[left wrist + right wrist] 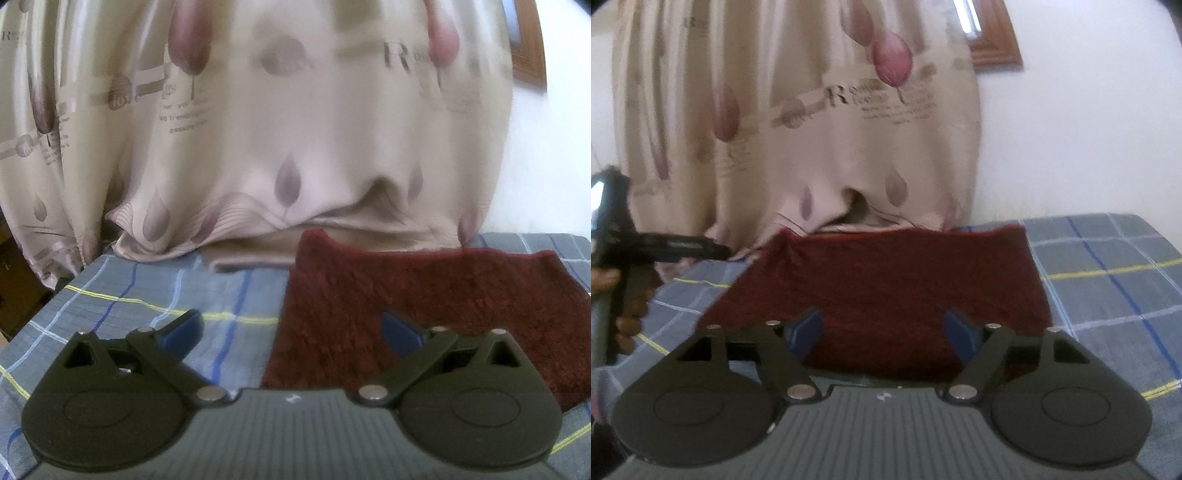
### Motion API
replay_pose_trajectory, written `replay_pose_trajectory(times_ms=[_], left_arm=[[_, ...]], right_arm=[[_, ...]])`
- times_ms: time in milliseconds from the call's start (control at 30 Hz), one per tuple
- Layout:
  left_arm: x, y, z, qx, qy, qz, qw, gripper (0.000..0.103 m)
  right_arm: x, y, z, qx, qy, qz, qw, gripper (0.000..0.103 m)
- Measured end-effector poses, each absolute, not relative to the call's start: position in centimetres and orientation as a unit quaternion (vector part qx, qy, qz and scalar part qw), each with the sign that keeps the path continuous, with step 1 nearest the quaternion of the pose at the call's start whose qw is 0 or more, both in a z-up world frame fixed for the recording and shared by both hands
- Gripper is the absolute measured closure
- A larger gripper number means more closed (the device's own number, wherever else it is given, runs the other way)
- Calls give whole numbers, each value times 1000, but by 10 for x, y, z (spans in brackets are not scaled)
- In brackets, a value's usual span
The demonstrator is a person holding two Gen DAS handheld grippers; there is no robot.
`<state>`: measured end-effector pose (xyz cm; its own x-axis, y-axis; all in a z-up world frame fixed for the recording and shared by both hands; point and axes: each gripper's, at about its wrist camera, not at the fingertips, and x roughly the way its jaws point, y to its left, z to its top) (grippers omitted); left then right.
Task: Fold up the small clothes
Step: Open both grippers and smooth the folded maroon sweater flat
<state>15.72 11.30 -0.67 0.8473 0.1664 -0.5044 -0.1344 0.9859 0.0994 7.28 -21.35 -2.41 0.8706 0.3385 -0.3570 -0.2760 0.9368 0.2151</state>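
A dark red fuzzy cloth [406,295] lies flat on the blue-grey plaid sheet [147,295], its far edge against the curtain. My left gripper [291,332] hovers over the cloth's left edge, open wide, with its right pad [400,334] above the cloth and its left pad [183,332] above the sheet. In the right wrist view the red cloth [886,277] looks like a neat folded rectangle. My right gripper [884,334] is open above its near edge and holds nothing. The left gripper [716,251] shows side-on at the left, held by a hand [624,295].
A beige curtain [295,129] with a leaf print hangs down onto the far side of the sheet. A white wall [1071,147] and a wooden frame [993,44] are at the right. The sheet's left edge [55,295] drops off to a dark floor.
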Motion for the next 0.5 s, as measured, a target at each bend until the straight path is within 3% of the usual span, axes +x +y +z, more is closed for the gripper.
replay_pose_trajectory(times_ms=[100, 500], left_arm=[[157, 113, -5, 31, 267, 82, 960, 0], [175, 127, -12, 45, 287, 58, 955, 0]], right_arm=[[66, -208, -12, 72, 183, 164, 967, 12], [68, -199, -7, 79, 192, 179, 962, 7]])
